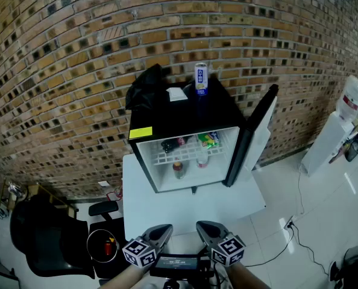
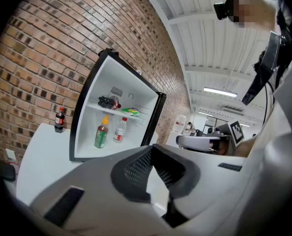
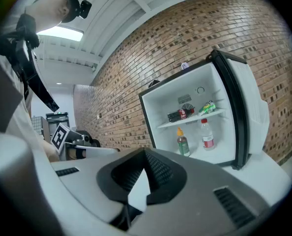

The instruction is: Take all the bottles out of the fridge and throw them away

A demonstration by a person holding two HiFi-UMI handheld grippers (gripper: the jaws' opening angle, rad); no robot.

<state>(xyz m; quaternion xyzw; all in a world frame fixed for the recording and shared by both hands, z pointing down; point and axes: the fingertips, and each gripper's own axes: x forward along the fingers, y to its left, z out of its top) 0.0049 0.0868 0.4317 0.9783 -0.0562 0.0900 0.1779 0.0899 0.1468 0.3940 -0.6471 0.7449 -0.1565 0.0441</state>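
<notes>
A black mini fridge [image 1: 227, 110] stands on a white table [image 1: 191, 206] with its door [image 1: 255, 138] swung open to the right. On its floor stand a green bottle with an orange cap [image 1: 178, 169] and a clear bottle with a red label [image 1: 202, 159]. A dark cola bottle [image 1: 170, 143] lies on the upper shelf beside a green packet [image 1: 208, 139]. My left gripper [image 1: 163, 229] and right gripper [image 1: 204, 226] sit side by side at the table's near edge, both shut and empty, well short of the fridge. A small cola bottle [image 2: 60, 119] stands on the table left of the fridge.
On the fridge top are a blue-and-white can [image 1: 201, 79], a black bag [image 1: 146, 86] and a white paper [image 1: 177, 94]. A round bin [image 1: 103, 245] with something red inside sits on the floor at lower left, beside a black chair [image 1: 37, 236]. A water dispenser [image 1: 342, 122] stands far right.
</notes>
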